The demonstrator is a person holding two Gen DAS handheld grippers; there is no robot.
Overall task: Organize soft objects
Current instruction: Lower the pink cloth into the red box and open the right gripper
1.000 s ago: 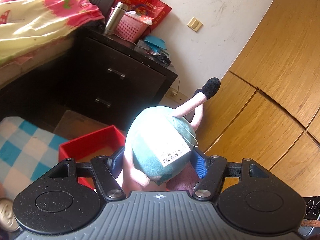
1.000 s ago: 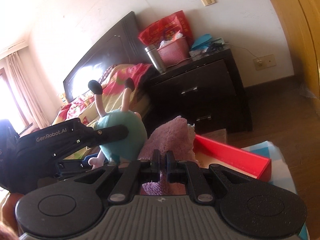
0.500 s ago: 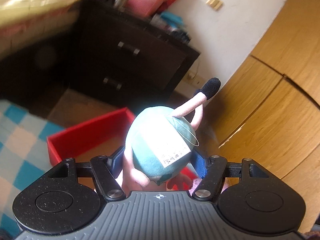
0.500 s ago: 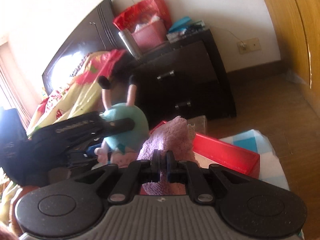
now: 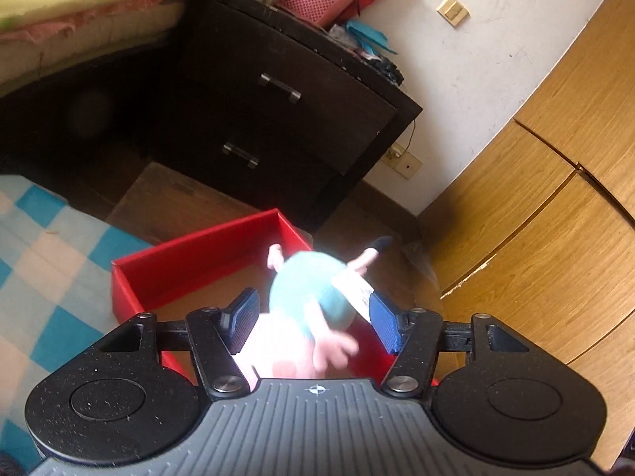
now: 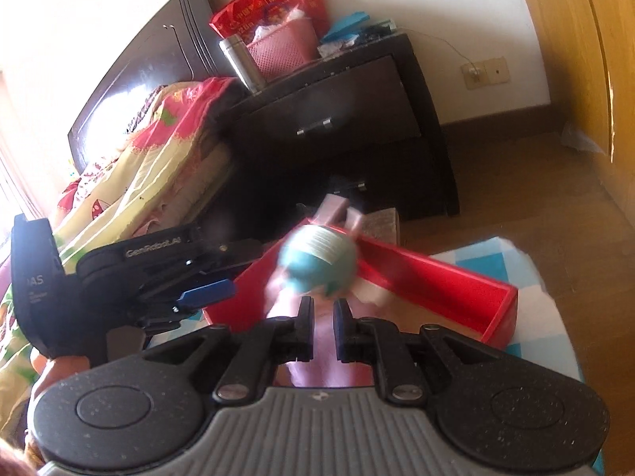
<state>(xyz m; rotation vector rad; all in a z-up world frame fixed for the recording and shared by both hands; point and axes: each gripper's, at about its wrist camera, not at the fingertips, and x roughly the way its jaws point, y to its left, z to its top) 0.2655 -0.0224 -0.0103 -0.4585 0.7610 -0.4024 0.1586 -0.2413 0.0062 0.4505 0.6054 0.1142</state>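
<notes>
A teal and pink plush toy (image 5: pixel 313 297) is blurred with motion, over the open red box (image 5: pixel 198 250). My left gripper (image 5: pixel 313 319) is open, its blue pads (image 5: pixel 244 317) apart from the toy on both sides. In the right wrist view the toy (image 6: pixel 317 258) is over the red box (image 6: pixel 436 277), and the left gripper (image 6: pixel 206 291) stands open to its left. My right gripper (image 6: pixel 323 313) has its jaws a narrow gap apart; pinkish cloth shows between and below them, too blurred to tell whether it is held.
The box sits on a blue and white checked cloth (image 5: pixel 43 246). A dark nightstand (image 5: pixel 278 111) with a pink basket (image 6: pixel 281 49) and steel flask (image 6: pixel 240 63) stands behind, a bed (image 6: pixel 139 150) to the left, wooden wardrobe doors (image 5: pixel 535 198) to the right.
My left gripper has opened and let go of the plush toy, which is dropping toward the red box. Both grippers tilted down over the box. The purple cloth no longer shows above the right jaws.
</notes>
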